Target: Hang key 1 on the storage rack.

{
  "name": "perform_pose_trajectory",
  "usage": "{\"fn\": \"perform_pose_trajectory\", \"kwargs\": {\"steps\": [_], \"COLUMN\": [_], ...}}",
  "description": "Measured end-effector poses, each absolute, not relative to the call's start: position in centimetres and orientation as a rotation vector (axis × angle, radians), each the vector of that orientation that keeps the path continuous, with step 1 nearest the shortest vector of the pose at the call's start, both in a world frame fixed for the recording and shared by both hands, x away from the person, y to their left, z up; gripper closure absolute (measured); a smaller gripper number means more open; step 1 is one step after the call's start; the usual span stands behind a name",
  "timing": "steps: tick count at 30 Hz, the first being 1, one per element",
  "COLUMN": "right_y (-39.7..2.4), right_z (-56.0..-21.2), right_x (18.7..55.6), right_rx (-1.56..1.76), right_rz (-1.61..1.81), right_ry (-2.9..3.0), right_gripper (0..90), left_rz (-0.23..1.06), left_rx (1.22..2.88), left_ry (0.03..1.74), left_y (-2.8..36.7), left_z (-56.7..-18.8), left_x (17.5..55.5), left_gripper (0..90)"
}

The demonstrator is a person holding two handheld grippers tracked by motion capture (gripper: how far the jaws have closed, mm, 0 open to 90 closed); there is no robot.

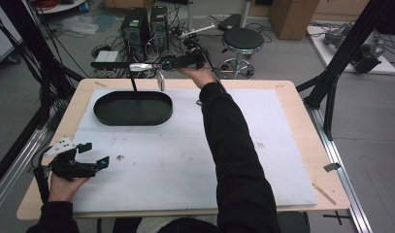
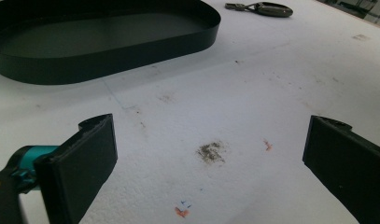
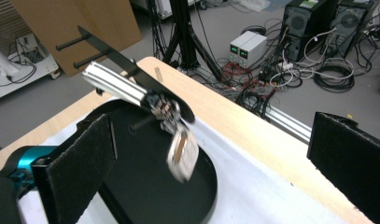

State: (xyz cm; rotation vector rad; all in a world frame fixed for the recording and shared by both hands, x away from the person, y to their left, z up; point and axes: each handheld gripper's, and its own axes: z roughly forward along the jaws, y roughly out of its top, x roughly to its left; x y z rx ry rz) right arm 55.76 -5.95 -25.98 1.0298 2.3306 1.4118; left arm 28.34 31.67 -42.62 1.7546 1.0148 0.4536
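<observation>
High view, read left to right: the left gripper [image 1: 90,154] rests low at the near left of the white mat [image 1: 185,160], jaws wide apart with nothing between them. The left gripper view confirms this; bare stained mat lies between the two pads, and a second key fob [image 2: 264,9] lies flat on the mat beyond the tray's end.

Next comes the black oval tray [image 1: 133,108], at the far left of the mat. A thin black post rises from it to a silver rail [image 1: 141,66] with hooks. A key fob [image 1: 160,81] hangs from the rail's right end, above the tray's far rim.

Further right, the right gripper [image 1: 167,62] is held out over the table's far edge, just beside the rail's end. In the right gripper view its jaws stand fully apart and hold nothing; the fob [image 3: 182,156] dangles between and beyond them, blurred, apparently swinging, with the pads clear of it.

Handling judgement: the fob looks small, light and rigid, with a smooth casing likely to slip under a shallow pinch. It hangs loosely from a ring, so it will swing at any touch. Best hold appears to be across its flat faces, mid-body
</observation>
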Motion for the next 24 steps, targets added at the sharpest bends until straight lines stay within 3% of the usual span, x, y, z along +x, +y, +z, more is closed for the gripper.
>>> {"fn": "perform_pose_trajectory", "kwargs": {"steps": [12,24], "right_y": [-10.3,-14.0], "right_z": [-25.8,-28.5], "right_x": [54.1,53.0], "right_rx": [1.02,1.065], "right_rz": [1.335,1.318], "right_ry": [2.345,2.34], "right_gripper": [0.7,0.7], "left_rz": [0.455,0.458], "left_rx": [1.768,1.78], "left_ry": [1.016,1.017], "left_y": [31.5,31.5], "left_z": [-42.6,-42.6], "left_x": [28.2,28.2], "left_gripper": [3.5,3.5]}}
